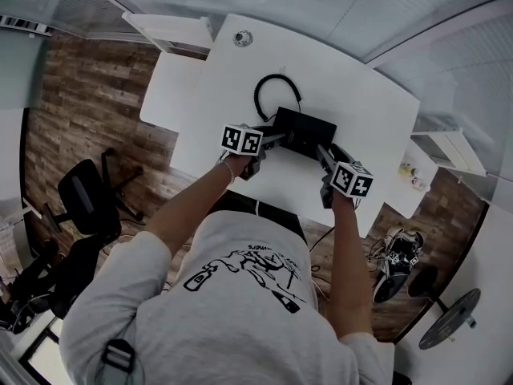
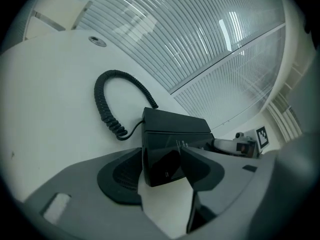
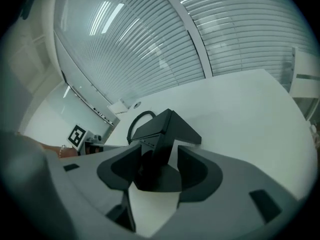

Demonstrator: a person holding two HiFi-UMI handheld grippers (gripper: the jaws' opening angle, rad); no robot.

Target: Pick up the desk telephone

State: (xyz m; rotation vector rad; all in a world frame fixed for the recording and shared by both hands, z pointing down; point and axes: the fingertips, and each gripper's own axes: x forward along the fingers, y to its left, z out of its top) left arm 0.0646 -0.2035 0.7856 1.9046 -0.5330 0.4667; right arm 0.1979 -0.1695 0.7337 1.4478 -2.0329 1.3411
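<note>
The black desk telephone (image 1: pixel 304 129) rests on the white desk (image 1: pixel 369 95), its coiled cord (image 1: pixel 269 85) looping away behind it. My left gripper (image 1: pixel 278 139) is at the phone's left end and my right gripper (image 1: pixel 323 152) at its right end. In the left gripper view the phone's end (image 2: pixel 172 134) sits between the open jaws of the left gripper (image 2: pixel 162 171), beside the cord (image 2: pixel 106 104). In the right gripper view the phone's other end (image 3: pixel 162 129) lies between the spread jaws of the right gripper (image 3: pixel 157 171), with white desk showing beside it.
A round cable grommet (image 1: pixel 243 38) sits at the desk's far edge. A lower white table (image 1: pixel 164 91) adjoins on the left. A black office chair (image 1: pixel 84 207) stands at the left, a shelf unit (image 1: pixel 449 151) and a stool base (image 1: pixel 449 319) at the right. Slatted blinds line the walls.
</note>
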